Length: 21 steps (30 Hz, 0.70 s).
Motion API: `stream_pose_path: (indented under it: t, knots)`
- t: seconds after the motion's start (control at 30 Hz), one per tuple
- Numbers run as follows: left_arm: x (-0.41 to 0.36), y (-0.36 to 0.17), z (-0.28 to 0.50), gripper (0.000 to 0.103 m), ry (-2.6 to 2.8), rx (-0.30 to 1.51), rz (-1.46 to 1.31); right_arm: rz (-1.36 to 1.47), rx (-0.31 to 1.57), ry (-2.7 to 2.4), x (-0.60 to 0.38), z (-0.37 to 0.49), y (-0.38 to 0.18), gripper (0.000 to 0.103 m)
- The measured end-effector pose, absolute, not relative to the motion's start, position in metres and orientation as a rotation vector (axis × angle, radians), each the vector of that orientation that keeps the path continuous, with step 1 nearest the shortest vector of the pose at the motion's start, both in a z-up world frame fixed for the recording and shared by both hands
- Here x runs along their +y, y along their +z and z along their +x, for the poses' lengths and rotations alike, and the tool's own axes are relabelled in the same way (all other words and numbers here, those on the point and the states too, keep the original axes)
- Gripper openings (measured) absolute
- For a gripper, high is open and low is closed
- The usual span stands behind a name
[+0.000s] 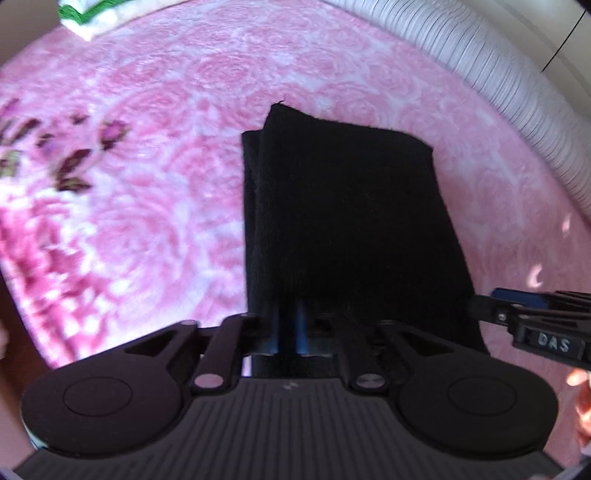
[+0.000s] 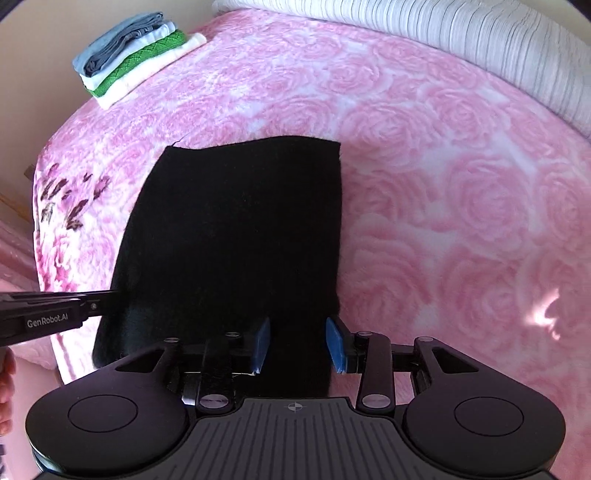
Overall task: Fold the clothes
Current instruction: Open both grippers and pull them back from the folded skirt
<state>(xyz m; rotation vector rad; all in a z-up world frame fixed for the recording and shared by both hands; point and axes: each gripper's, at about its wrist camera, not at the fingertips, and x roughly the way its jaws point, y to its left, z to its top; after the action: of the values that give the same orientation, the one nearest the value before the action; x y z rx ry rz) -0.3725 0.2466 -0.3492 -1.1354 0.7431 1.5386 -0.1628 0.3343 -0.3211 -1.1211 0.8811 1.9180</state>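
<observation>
A black garment point(image 1: 343, 206) lies folded into a tall rectangle on a pink rose-patterned blanket point(image 1: 155, 206). My left gripper point(image 1: 288, 325) is shut on its near left edge, with dark cloth pinched between the blue pads. In the right wrist view the same black garment point(image 2: 236, 229) stretches away from me. My right gripper point(image 2: 299, 345) stands open over the near right edge, its blue pads point(image 2: 260, 343) apart with cloth between them. The left gripper point(image 2: 109, 299) enters from the left at the garment's edge. The right gripper point(image 1: 480, 306) shows from the side at the garment's right border.
A stack of folded clothes point(image 2: 136, 55), grey, white and green, sits at the far left corner of the bed, and also shows as a stack point(image 1: 88, 14) at the top left. A white ribbed bolster point(image 2: 461, 37) runs along the far right. The pink blanket point(image 2: 461, 221) lies bare to the right.
</observation>
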Motion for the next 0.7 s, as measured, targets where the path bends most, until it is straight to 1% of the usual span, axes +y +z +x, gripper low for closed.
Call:
stream_pose_path:
  t: [0.03, 0.07, 0.1, 0.13, 0.23, 0.4, 0.7]
  knots:
    - [0.244, -0.346, -0.367, 0.032, 1.556, 0.783, -1.137, -1.127, 0.877, 1.919, 0.329, -0.161, -0.317, 0.04]
    - [0.24, -0.343, -0.362, 0.033, 1.572, 0.821, -1.137, -1.139, 0.878, 1.909, 0.323, -0.16, -0.315, 0.043]
    - [0.235, -0.342, -0.357, 0.033, 1.58, 0.848, -1.137, -1.156, 0.883, 1.891, 0.317, -0.159, -0.314, 0.05]
    - [0.23, -0.342, -0.353, 0.033, 1.579, 0.864, -1.142, -1.171, 0.893, 1.877, 0.312, -0.157, -0.315, 0.055]
    - [0.213, -0.346, -0.343, 0.033, 1.557, 0.895, -1.194, -1.209, 0.923, 1.846, 0.293, -0.152, -0.317, 0.057]
    - [0.197, -0.347, -0.335, 0.034, 1.54, 0.931, -1.216, -1.271, 0.923, 1.796, 0.273, -0.143, -0.323, 0.06]
    - [0.19, -0.332, -0.332, 0.038, 1.554, 0.921, -1.202, -1.223, 0.847, 1.843, 0.266, -0.145, -0.296, 0.066]
